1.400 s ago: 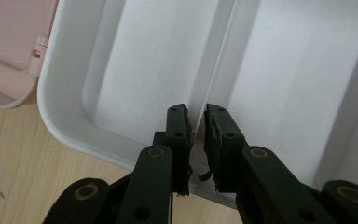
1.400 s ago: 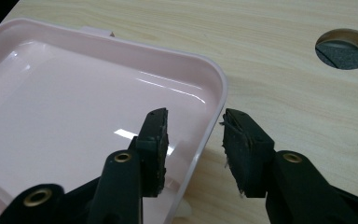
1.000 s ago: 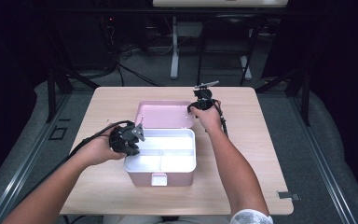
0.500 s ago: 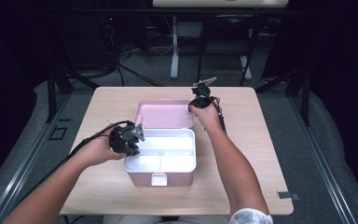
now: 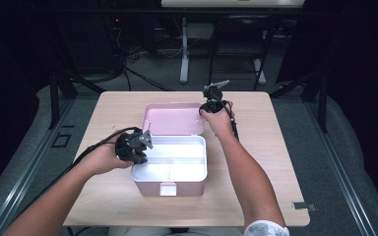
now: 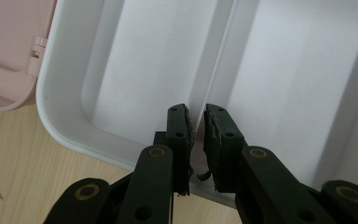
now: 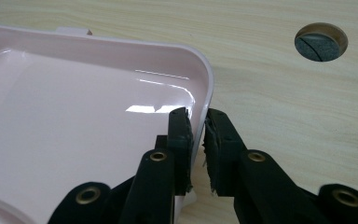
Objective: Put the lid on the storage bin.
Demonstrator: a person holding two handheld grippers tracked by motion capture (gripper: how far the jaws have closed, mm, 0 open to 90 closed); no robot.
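Both grippers are clamped on the same pink box: my left gripper (image 5: 140, 143) has its jaws pinched narrow on the white tray (image 6: 135, 65) at the box's left rim, right where the divider (image 6: 214, 70) meets the wall, while my right gripper (image 7: 196, 140) has just been closing and now grips the side edge of the lid (image 7: 74, 121) between its pads. I judge the left hold is there to pin the box (image 5: 170, 169) down so it won't slide or tip while the right one swings the lid on its hinge. The box sits mid-table, near my edge, its latch (image 5: 167, 189) facing me; the lid leans back from the far rim, open and tilted.

Around it the table (image 5: 275, 162) is bare wood. A round cable hole (image 7: 320, 42) lies in the top beyond the lid's corner, well apart from it. My left gripper reaches over the rim into the tray, so I'd say it stands in the lid's path if the lid comes down; it would have to let go first. Both tray compartments look empty
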